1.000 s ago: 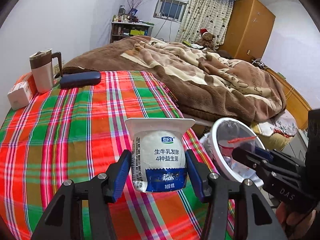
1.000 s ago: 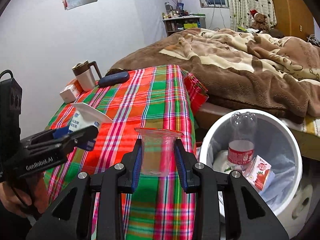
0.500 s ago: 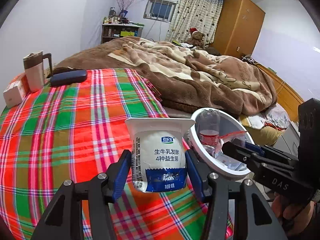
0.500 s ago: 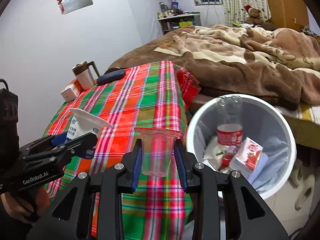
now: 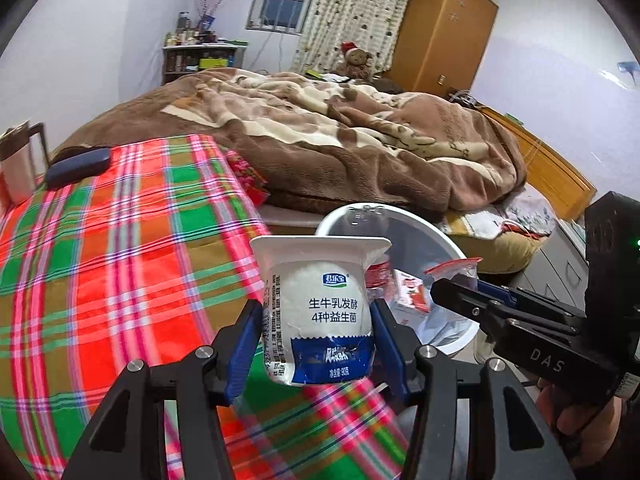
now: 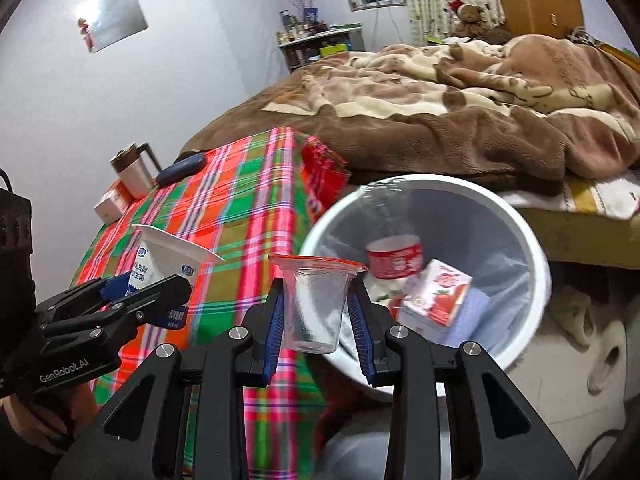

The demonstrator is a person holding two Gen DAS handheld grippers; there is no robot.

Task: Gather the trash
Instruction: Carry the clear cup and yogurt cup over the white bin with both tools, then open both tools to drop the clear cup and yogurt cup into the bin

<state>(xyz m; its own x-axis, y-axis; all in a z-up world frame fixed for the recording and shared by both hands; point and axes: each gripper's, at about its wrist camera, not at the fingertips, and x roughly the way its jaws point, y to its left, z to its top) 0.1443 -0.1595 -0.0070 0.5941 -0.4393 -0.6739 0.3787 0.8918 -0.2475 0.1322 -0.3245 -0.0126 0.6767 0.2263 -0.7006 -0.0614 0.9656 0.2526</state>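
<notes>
Holding a white yogurt cup (image 5: 318, 312) upright between its blue fingers (image 5: 244, 354), the left gripper (image 5: 316, 354) is above the edge of the surface with the checked cloth (image 5: 120, 248). The right gripper (image 6: 318, 322) has its fingers narrow around a clear plastic cup (image 6: 316, 304), upright, just beside the rim of the white trash bin (image 6: 536, 280). In the bin lie a bottle with a red label (image 6: 394, 258) and a small strawberry carton (image 6: 438, 298).
</notes>
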